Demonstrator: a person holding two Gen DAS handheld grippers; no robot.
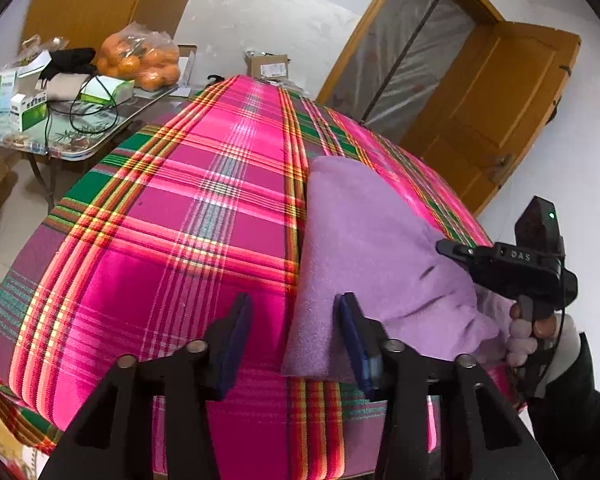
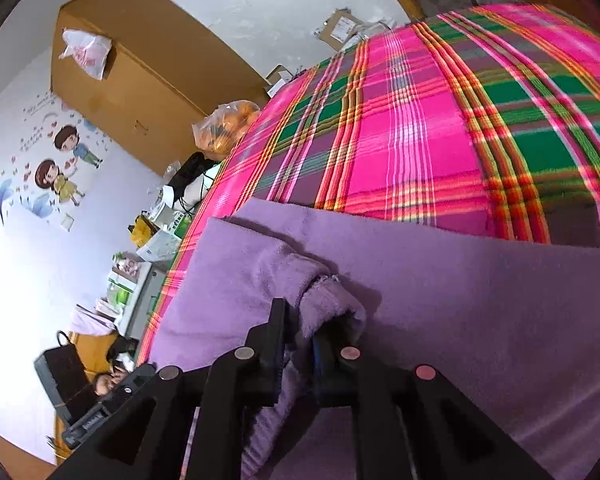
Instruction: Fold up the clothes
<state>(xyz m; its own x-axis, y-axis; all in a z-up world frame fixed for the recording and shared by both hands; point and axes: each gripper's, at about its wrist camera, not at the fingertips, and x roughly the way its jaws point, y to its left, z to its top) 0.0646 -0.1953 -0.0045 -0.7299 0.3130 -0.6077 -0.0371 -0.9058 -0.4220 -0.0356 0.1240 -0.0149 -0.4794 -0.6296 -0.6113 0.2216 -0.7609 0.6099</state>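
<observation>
A purple fleece garment (image 1: 372,248) lies folded on the pink plaid bed cover (image 1: 172,208), toward the bed's right side. My left gripper (image 1: 296,320) stands open over the garment's near left edge. Its right finger (image 1: 354,332) is over the fleece and its left one over the plaid, and the pads press on nothing. The right gripper (image 1: 450,249), held in a hand (image 1: 522,340), reaches in from the right. In the right wrist view the right gripper (image 2: 302,330) is shut on a bunched fold of the purple garment (image 2: 460,304), which is lifted a little.
A side table (image 1: 100,128) left of the bed carries a bag of oranges (image 1: 140,60), small boxes and a black cable. An open wooden door (image 1: 500,108) stands to the right. Cardboard parcels (image 1: 268,65) sit past the bed's far end. A tall wooden wardrobe (image 2: 140,80) is against the wall.
</observation>
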